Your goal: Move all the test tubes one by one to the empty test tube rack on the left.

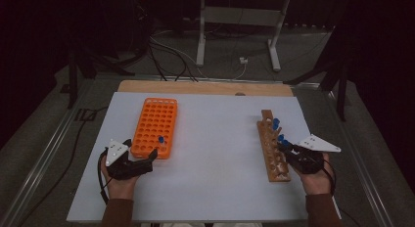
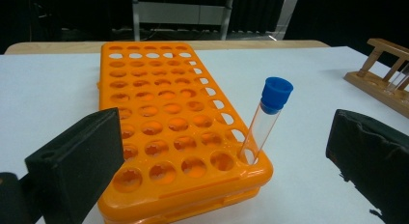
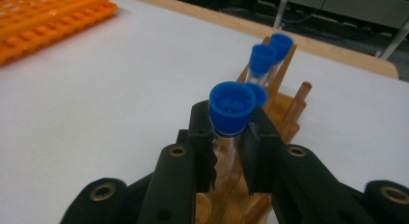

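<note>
Capped tube [image 3: 230, 119], blue cap, clear body, sits clamped between my right gripper [image 3: 230, 137] jaws just under the cap, still standing in the wooden rack [image 1: 272, 153] at the right side of the white table [image 1: 215, 139]. So the grab looks done; the lift out and carry across are left, I'd judge.

One tube [image 2: 266, 119] already stands tilted in a near corner hole of the orange rack [image 2: 164, 122] on the left. Other holes there look empty. Beyond my clamped tube, the right gripper view gives two more blue caps [image 3: 270, 52] in the wooden rack, plus one partly hidden behind my cap, so roughly three or four transfers left.

My left gripper [image 1: 128, 161] rests at the near end of the orange rack, jaws spread wide, nothing between them.

View notes: the high view gives the whole layout, both racks well apart. The right gripper view gives the actual pad contact on the glass, too small to read from above. The left gripper view gives the delivered tube's lean and its hole.
</note>
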`<state>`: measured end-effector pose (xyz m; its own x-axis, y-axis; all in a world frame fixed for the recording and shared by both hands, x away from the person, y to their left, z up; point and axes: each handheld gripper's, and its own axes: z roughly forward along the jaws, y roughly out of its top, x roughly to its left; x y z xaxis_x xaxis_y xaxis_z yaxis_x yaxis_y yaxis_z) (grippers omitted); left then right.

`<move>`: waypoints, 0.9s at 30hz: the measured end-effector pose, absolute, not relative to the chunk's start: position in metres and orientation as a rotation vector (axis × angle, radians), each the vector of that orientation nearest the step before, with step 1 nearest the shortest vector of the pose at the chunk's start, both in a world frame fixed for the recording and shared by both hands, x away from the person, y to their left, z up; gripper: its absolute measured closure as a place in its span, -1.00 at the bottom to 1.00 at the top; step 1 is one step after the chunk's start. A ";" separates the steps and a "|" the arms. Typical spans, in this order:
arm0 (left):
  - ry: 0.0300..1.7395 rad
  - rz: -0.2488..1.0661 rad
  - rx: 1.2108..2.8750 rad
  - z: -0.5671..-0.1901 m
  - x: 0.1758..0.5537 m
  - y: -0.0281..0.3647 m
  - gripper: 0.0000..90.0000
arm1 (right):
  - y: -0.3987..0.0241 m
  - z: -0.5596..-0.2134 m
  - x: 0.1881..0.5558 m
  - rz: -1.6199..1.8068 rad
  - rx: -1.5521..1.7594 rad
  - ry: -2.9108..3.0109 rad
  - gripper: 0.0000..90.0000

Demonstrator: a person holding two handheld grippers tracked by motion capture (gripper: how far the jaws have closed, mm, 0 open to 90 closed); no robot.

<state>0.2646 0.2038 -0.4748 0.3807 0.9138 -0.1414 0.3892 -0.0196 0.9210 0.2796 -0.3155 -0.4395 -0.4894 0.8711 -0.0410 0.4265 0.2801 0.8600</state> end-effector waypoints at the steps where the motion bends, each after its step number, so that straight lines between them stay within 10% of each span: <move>1: 1.186 0.634 1.605 -0.475 0.265 0.204 -0.98 | -0.316 -0.437 0.279 1.133 1.159 2.036 0.70; 27: 1.090 0.667 1.599 -0.453 0.259 0.187 -0.98 | -0.314 -0.391 0.267 1.220 1.051 1.989 0.71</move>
